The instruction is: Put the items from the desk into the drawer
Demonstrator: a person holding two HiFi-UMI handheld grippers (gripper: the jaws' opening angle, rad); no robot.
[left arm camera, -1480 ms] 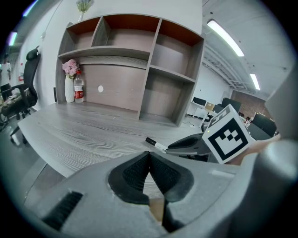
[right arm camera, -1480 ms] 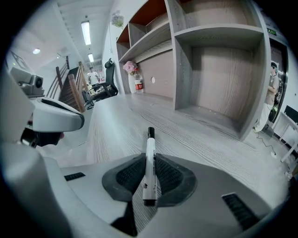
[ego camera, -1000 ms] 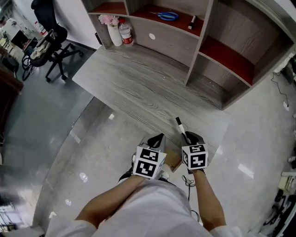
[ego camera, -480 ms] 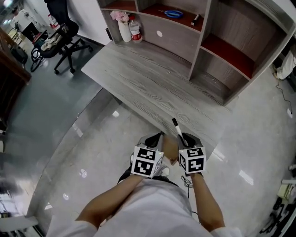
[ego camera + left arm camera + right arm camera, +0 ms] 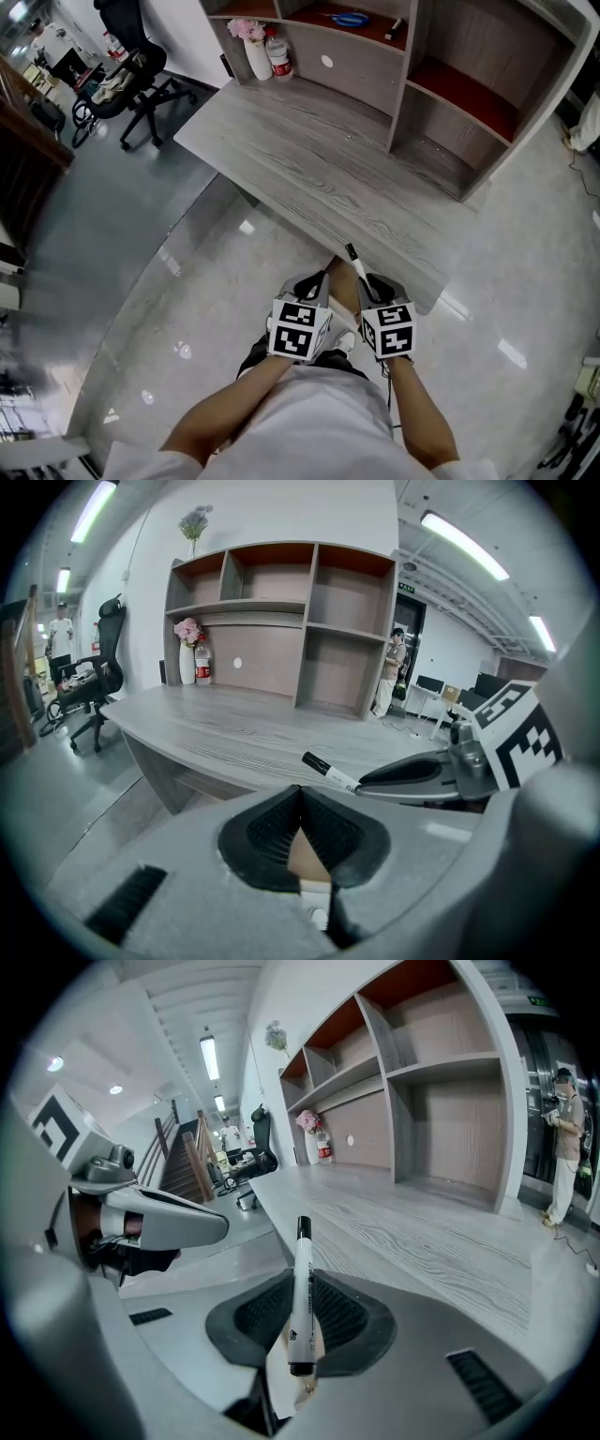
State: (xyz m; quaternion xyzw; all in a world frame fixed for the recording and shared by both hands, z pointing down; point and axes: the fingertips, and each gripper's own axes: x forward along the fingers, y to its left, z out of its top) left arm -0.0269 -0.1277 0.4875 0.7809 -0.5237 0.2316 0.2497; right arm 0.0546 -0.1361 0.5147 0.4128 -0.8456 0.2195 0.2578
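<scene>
The right hand-held gripper (image 5: 298,1309) is clenched on a marker (image 5: 300,1290). The marker is a thin round stick with a smooth white body and a black cap. It sits between the two dark, ribbed pads, and its cap end sticks out past them toward 12 o'clock. From the head view the cap just reaches the near edge of the worktop (image 5: 309,159). The left hand-held gripper (image 5: 301,797) is just beside the right one, at its 9 o'clock. Its jaws are pressed together and they hold nothing. Both are at 6 o'clock in the head view, low down and close to the person's body. Each one has a white cube with black square marks on top. The worktop is long and flat, made of grey wood with wavy lines in it, and its near side is gently curved. At its far side, at 12 to 2 o'clock, stands a tall shelf unit (image 5: 412,89) of the same grey wood with red-brown boards inside. At 11 o'clock a white vase (image 5: 255,58) with pink flowers stands next to a bottle (image 5: 278,58). Blue scissors (image 5: 351,18) lie on a shelf at 12 o'clock. A black chair (image 5: 131,75) on wheels stands at 10 o'clock on the shiny grey floor (image 5: 178,272).
</scene>
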